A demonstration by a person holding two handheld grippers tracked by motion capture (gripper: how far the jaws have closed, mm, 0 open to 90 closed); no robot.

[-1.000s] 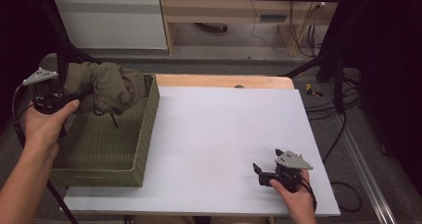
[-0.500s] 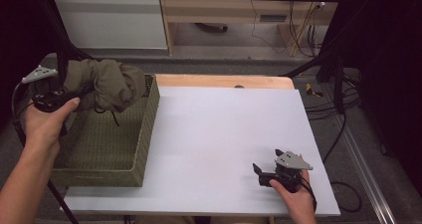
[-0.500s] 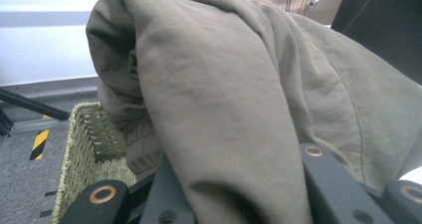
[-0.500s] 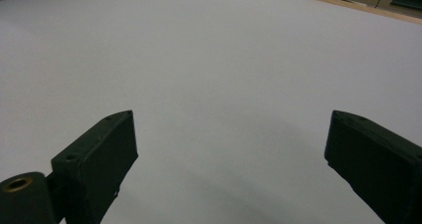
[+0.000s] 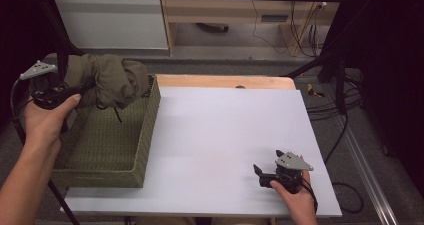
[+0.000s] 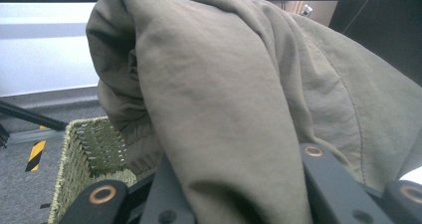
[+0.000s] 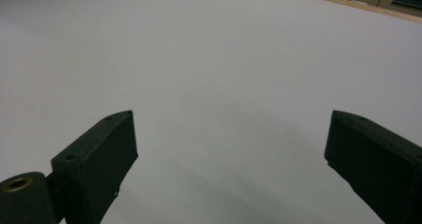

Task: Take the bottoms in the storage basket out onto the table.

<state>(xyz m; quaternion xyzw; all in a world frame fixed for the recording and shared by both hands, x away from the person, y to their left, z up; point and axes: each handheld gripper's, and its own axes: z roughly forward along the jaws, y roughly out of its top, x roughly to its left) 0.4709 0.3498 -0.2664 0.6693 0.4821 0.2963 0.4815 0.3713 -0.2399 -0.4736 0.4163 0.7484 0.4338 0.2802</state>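
Olive-green garment (image 6: 239, 104), bunched, clamped between the left gripper's (image 6: 239, 184) black jaws, which are clenched on a thick fold; the bulk of the cloth rises toward 12 o'clock from the jaws in the left gripper view. In the high view the garment (image 5: 107, 80) hangs off the left gripper (image 5: 75, 91) toward 3 o'clock, over the far end of the woven basket (image 5: 145, 135); whether its lowest folds touch the basket rim cannot be told. A dark cord dangles from it into the basket.

Key relation: bundle sits above the basket's far part, long axis running roughly 9-to-3 across the basket. The open white table (image 5: 225, 130) lies at 3 o'clock from it. Left hand (image 5: 45, 125) already has it; right is well apart.

Right gripper (image 5: 261, 174) near the table's near edge at about 5 o'clock from the basket, jaws released and wide, nothing between them, resting on or just over the bare table top (image 7: 224, 59).

Materials: garment soft matte cotton-like twill, stitched seam, limp, will sag and unfold if lifted. Basket rectangular, stiff green-tan weave, straight walls. Table smooth, flat, white, wooden strip (image 5: 225, 81) at far edge.
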